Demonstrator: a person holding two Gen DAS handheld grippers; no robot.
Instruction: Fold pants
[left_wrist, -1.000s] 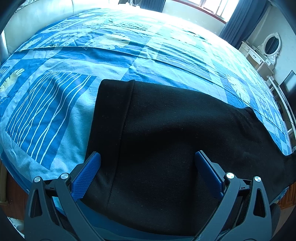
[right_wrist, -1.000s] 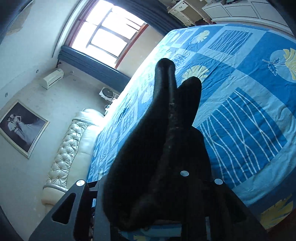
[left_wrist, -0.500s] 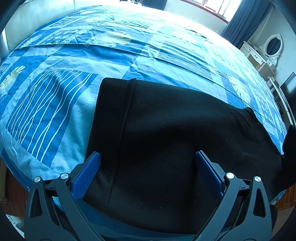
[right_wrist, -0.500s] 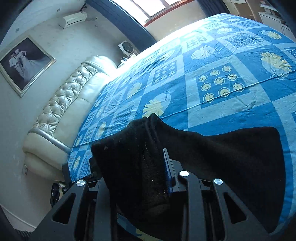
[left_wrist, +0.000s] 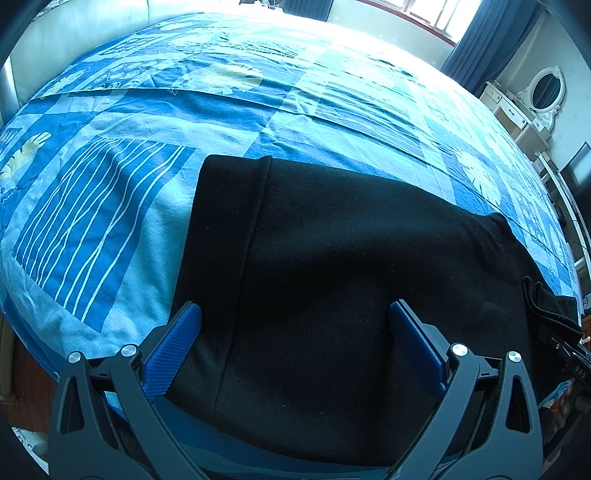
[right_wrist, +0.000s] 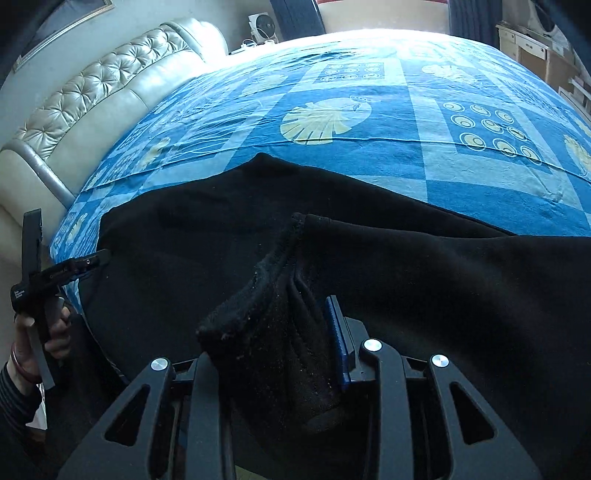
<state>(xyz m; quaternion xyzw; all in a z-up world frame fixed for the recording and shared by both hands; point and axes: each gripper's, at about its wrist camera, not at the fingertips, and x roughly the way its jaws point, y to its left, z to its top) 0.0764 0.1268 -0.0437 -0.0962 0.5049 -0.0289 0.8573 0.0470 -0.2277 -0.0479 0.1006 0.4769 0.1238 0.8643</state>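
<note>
Bunching fuzzy black pants (right_wrist: 273, 332) on quilted bedspread (right_wrist: 369, 147)

black fleecy cloth pants (left_wrist: 354, 266): matt, soft, lint-specked nap inside the bunched hem
blue patterned cotton bedsheet (left_wrist: 110, 206): matt, lightly creased
cream tufted headboard (right_wrist: 92, 99): glossy, leather-like, buttoned
left gripper (left_wrist: 295, 347): matt black plastic frame, shiny metal screws, blue ribbed pads
right gripper (right_wrist: 273, 354): same matt black plastic

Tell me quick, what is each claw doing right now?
Left claw: open, poised over the black pants, gripping nothing.
Right claw: opening, a bunched pant end between its jaws.
</note>
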